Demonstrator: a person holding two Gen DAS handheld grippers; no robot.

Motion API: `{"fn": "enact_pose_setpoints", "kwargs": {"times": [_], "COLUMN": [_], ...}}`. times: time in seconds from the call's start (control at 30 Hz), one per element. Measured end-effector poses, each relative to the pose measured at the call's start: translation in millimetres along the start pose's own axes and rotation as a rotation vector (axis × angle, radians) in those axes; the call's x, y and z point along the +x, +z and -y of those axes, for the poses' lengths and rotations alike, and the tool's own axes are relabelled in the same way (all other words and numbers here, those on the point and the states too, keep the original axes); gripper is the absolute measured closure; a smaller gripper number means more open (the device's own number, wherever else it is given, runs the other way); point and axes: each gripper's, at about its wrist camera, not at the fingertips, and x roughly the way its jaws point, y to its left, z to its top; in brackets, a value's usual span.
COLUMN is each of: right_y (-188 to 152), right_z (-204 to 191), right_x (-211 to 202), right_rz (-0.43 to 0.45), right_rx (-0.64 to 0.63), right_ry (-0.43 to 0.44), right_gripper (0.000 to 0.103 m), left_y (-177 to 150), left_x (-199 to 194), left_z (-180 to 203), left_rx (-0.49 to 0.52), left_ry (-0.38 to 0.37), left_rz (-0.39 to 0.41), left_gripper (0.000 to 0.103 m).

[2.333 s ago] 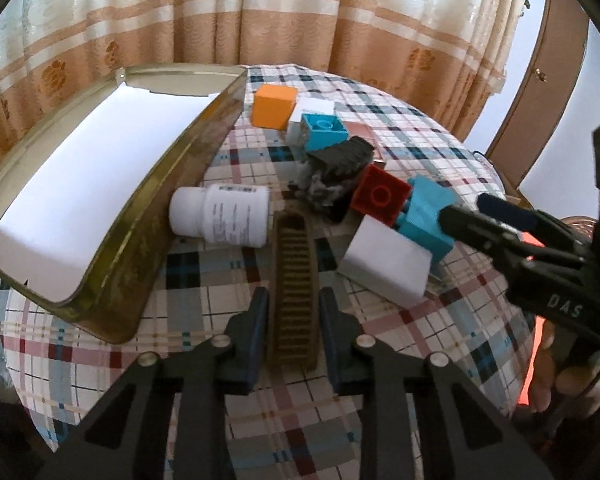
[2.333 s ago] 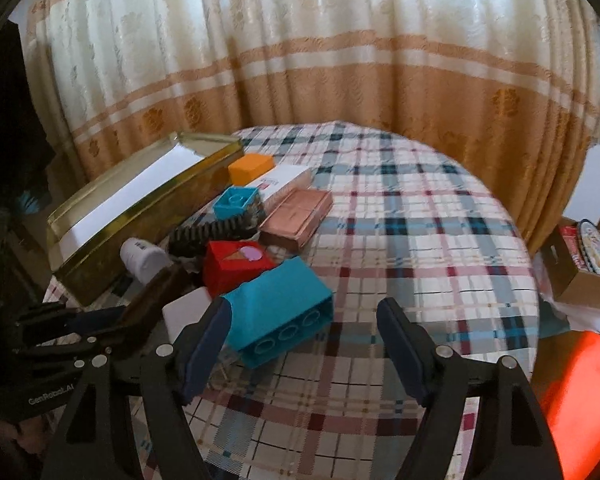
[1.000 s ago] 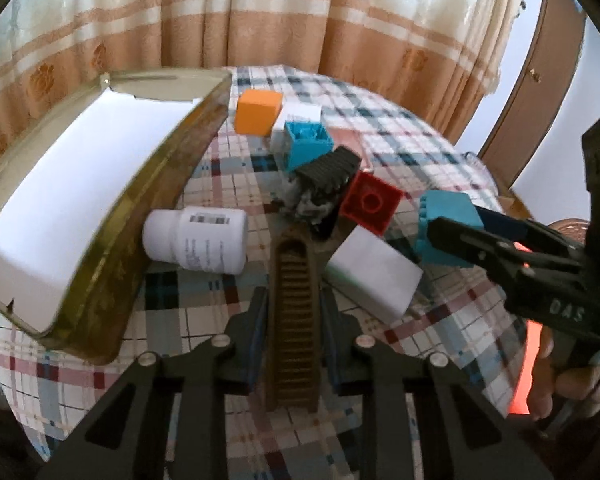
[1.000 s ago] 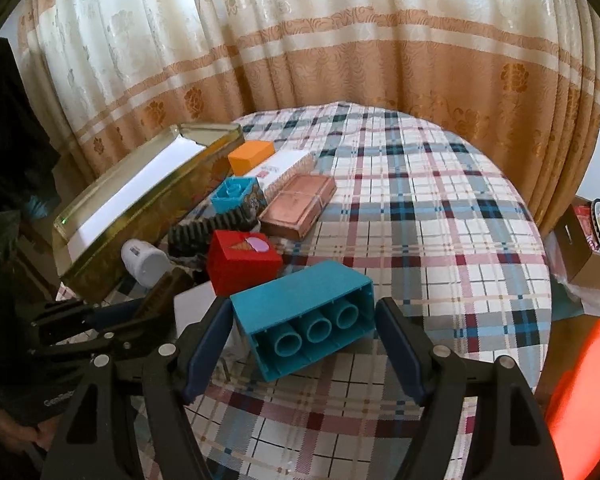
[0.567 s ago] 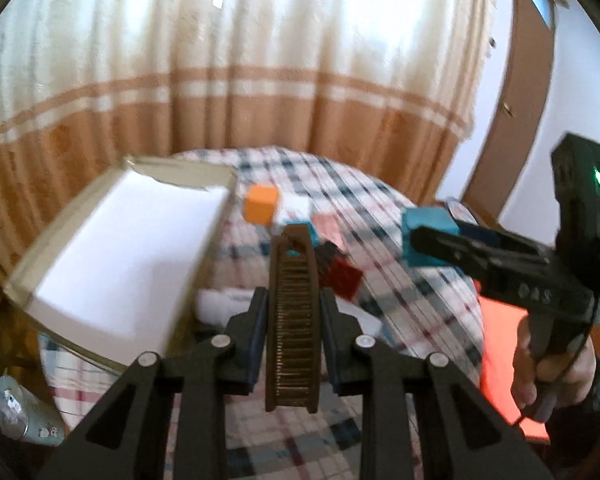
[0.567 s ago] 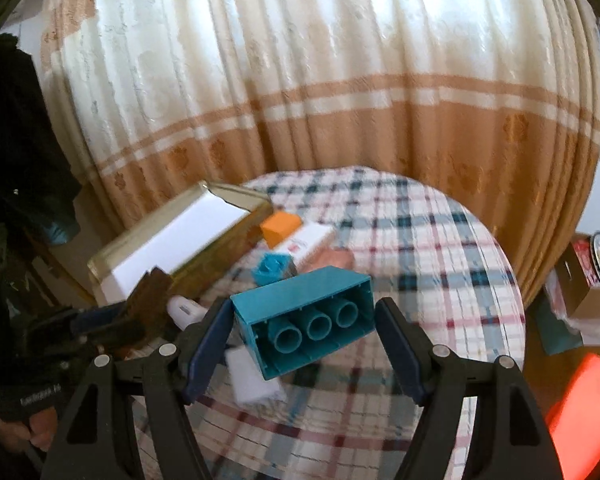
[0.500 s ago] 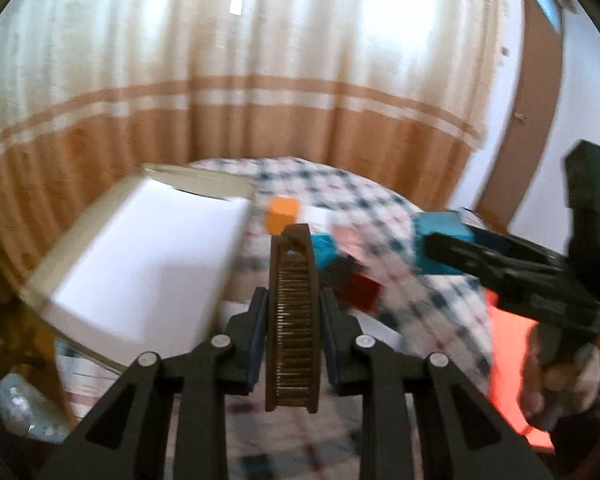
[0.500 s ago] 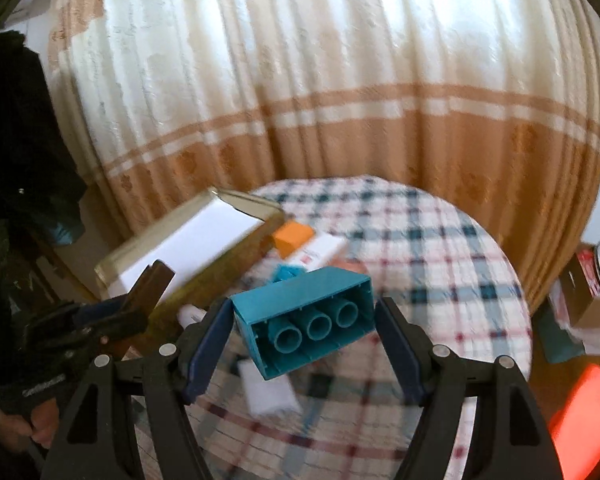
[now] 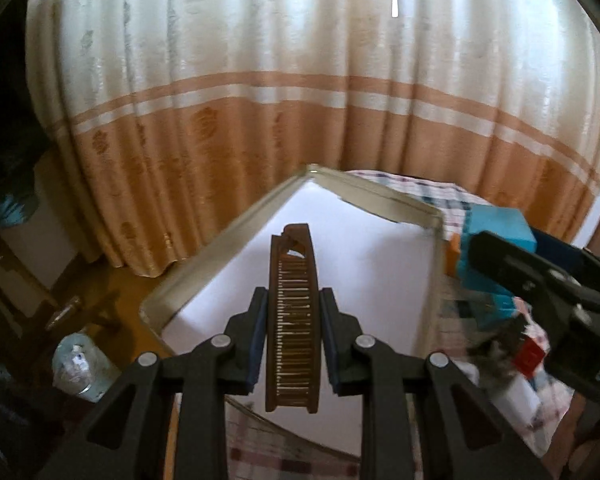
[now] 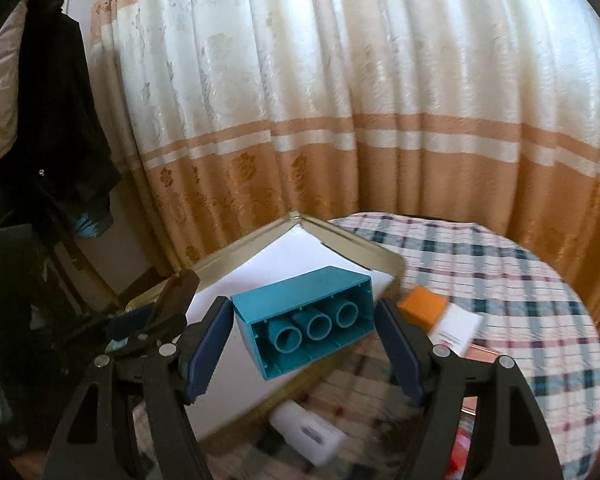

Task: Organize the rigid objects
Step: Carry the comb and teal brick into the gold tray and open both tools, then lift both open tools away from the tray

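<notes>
My left gripper (image 9: 293, 340) is shut on a brown comb (image 9: 293, 320), held in the air over the white-lined gold tin (image 9: 352, 256). My right gripper (image 10: 304, 338) is shut on a large teal building block (image 10: 300, 300), hollow underside toward the camera, raised above the near side of the same tin (image 10: 348, 246). In the left wrist view the right gripper (image 9: 540, 280) with its teal block (image 9: 496, 236) hangs at the right, beside the tin's right corner. In the right wrist view the left gripper (image 10: 140, 320) and the comb's end (image 10: 176, 292) sit at the left.
On the plaid tablecloth (image 10: 500, 264) lie an orange block (image 10: 422, 300), a white box (image 10: 456, 328), a white pill bottle (image 10: 306, 436) and a red block (image 9: 532, 356). A striped curtain (image 10: 340, 120) hangs behind. A plastic bottle (image 9: 76, 364) lies on the floor at the left.
Both grippers rose off the table and swung left toward the tin, carrying the comb and the teal block. The comb now hangs over the tin's white lining.
</notes>
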Motion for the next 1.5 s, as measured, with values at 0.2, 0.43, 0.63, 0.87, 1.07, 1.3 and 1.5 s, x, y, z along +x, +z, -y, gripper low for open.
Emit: {"fn": "enact_pose_setpoints", "kwargs": {"times": [0.2, 0.43, 0.63, 0.87, 1.07, 1.3, 1.5], "right_y": [3, 0, -5, -11, -12, -10, -2], "right_z": [-8, -16, -22, -21, -22, -21, -7], "right_x": [45, 74, 86, 94, 96, 87, 62], "right_rz": [-0.048, -0.091, -0.106, -0.134, -0.135, -0.113, -0.065], "right_rx": [0.001, -0.021, -0.054, -0.051, -0.059, -0.06, -0.021], "right_ry": [-0.025, -0.068, -0.082, -0.092, -0.075, -0.097, -0.1], "right_gripper": [0.028, 0.028, 0.028, 0.027, 0.027, 0.013, 0.012], "left_y": [-1, -3, -7, -11, -11, -8, -3], "left_x": [19, 35, 43, 48, 51, 32, 11], "left_z": [-9, -15, -16, -17, -17, -15, -5], "left_rx": [-0.034, -0.054, -0.059, -0.068, -0.064, -0.072, -0.065], "left_ry": [0.054, 0.083, 0.099, 0.108, 0.121, 0.206, 0.223], "left_rz": [-0.022, -0.049, -0.067, -0.079, -0.085, -0.008, 0.081], "left_gripper": [0.079, 0.079, 0.079, 0.079, 0.079, 0.011, 0.001]}}
